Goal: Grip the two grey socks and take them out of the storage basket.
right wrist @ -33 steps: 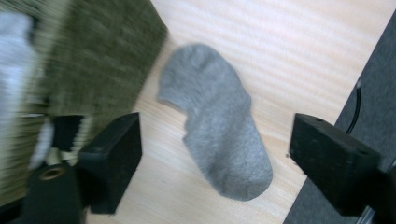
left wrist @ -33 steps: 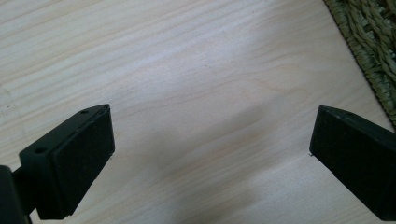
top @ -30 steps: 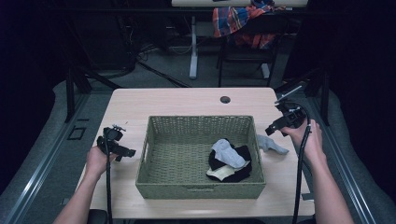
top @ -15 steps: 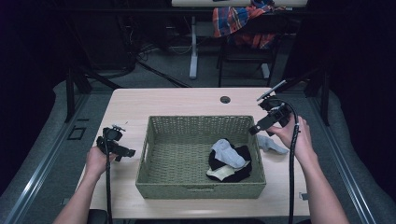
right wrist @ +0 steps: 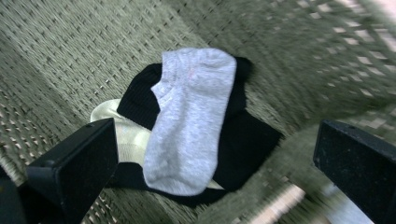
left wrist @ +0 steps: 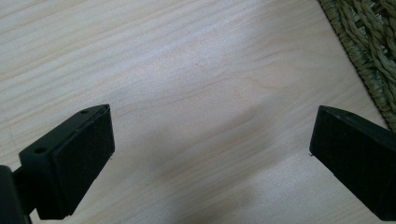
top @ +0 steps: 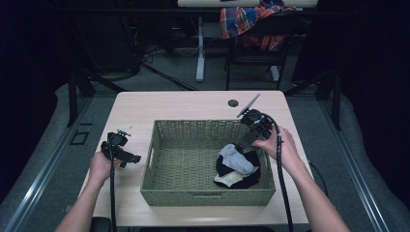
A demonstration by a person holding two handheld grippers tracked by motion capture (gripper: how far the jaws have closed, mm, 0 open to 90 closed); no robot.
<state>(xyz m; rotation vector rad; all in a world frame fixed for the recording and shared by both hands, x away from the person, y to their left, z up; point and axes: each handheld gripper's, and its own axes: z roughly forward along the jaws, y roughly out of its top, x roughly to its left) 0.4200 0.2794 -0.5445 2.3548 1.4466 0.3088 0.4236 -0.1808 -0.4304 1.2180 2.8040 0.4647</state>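
A woven green basket (top: 203, 197) stands in the middle of the wooden table (top: 193, 104). Its right half holds a pile of socks: a light grey sock (top: 236, 158) (right wrist: 191, 121) lies on top of a black one (top: 251, 160) (right wrist: 252, 140), and a cream one (top: 227, 180) (right wrist: 123, 135) pokes out beneath. My right gripper (top: 244, 140) (right wrist: 215, 135) is open over the basket's right rim, looking down at the pile, with nothing between its jaws. My left gripper (top: 128, 155) (left wrist: 210, 135) is open low over bare table left of the basket.
A round black cable hole (top: 233, 103) sits near the table's far edge. Behind the table stands a chair draped with a plaid cloth (top: 246, 19). The basket's corner (left wrist: 369, 51) lies close to the left gripper's right side.
My right gripper has moved left from the table beside the basket to over its right rim. The grey sock that lay on the table there is now under the hand. The left gripper stayed put.
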